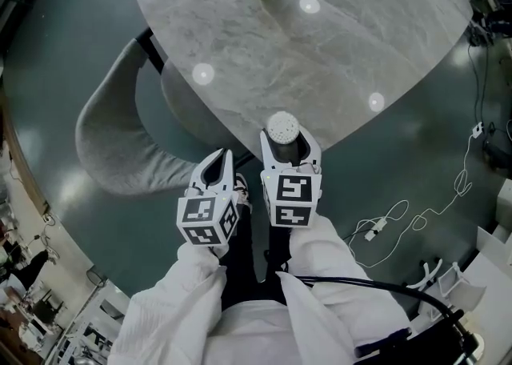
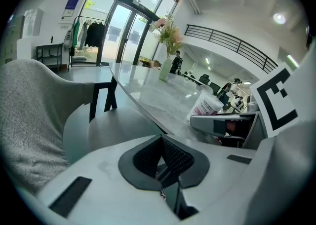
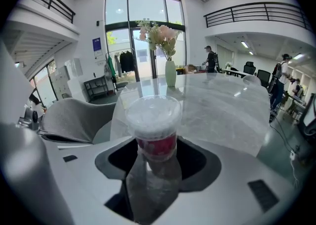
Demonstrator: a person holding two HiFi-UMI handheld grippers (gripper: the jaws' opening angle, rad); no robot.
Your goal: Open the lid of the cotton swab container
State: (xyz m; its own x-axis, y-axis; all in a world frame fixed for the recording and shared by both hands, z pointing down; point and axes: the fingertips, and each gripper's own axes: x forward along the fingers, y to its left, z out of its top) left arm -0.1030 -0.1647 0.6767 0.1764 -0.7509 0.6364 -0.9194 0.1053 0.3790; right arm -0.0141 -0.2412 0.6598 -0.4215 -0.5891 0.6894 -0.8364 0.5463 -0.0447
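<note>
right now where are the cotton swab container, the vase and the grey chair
cotton swab container [image 3: 152, 115]: right gripper view, on its clear lid
vase [image 3: 170, 75]: right gripper view, on the middle of its body
grey chair [image 1: 104, 139]: head view, on its curved backrest

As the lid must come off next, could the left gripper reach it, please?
Probably yes: the right gripper holds the cotton swab container with its lid exposed beyond the fingers, and the left gripper, shut and empty, sits close beside it with nothing between.
</note>
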